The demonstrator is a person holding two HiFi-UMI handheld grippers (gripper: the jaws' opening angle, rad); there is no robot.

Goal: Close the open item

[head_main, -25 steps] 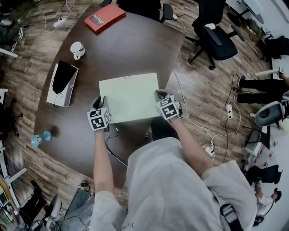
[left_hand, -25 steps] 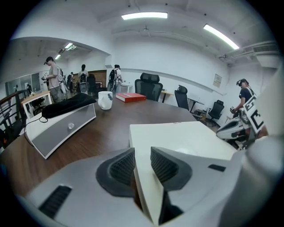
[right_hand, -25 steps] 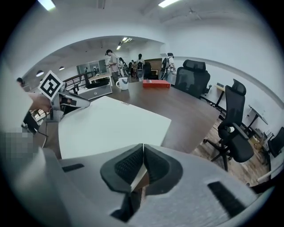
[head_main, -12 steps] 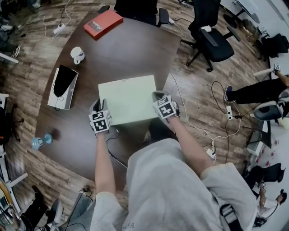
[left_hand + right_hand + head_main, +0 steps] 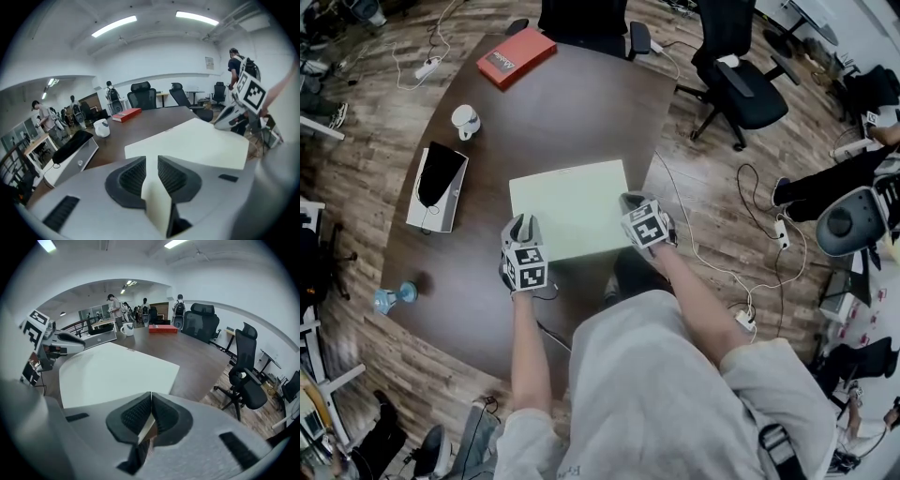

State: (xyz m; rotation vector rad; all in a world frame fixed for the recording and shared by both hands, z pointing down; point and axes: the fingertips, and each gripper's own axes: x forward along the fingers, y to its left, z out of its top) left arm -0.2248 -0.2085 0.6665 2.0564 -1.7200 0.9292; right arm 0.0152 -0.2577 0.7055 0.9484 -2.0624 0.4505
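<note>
On a dark office table (image 5: 581, 103), a pale folder (image 5: 572, 202) lies near the front edge. Its long axis runs side to side before the person, with the right end angled slightly away. The left gripper (image 5: 521, 230), whose jaws have just been closing, pinches the near-left corner. The right gripper (image 5: 632, 201) is clamped tight on the near-right edge. The folder looks almost flat (a full close cannot be confirmed), so pressing down and letting go likely remain.
</note>
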